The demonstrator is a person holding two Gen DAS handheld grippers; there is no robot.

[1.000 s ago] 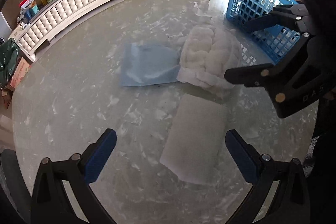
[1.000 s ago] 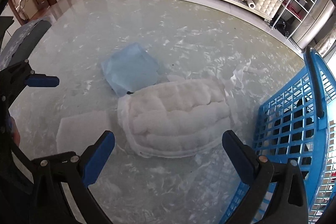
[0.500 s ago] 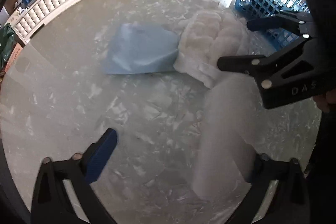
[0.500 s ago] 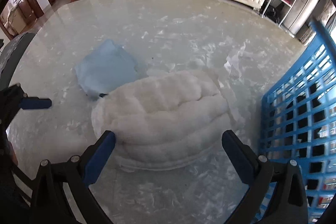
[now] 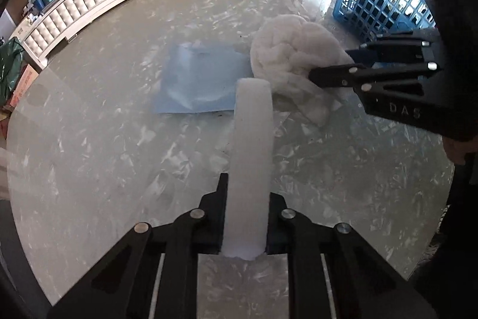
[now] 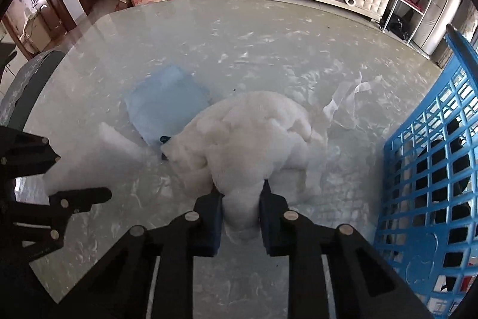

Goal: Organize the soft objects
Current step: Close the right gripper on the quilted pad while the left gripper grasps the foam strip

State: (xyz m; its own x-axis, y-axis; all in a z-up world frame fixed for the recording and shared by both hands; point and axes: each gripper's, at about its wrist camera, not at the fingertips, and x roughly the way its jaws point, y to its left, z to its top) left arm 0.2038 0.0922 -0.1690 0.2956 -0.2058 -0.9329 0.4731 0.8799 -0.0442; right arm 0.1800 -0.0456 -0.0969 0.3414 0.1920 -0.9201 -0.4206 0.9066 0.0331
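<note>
The left gripper (image 5: 245, 229) is pinching the foam (image 5: 252, 157); the right gripper (image 6: 240, 217) is pinching the fluffy pad (image 6: 245, 136), probably lifting its edge, the basket (image 6: 430, 169) standing right of it.

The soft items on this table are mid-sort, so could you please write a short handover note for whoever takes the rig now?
Left gripper: shut on the white foam strip, held up off the table.
Right gripper: shut on the fluffy white pad, one end bunched between its jaws.
The blue cloth lies flat on the table, ungripped.
The blue basket stands at the right.
Done: both white items grasped.
Left: probably basket them, then the cloth.
</note>
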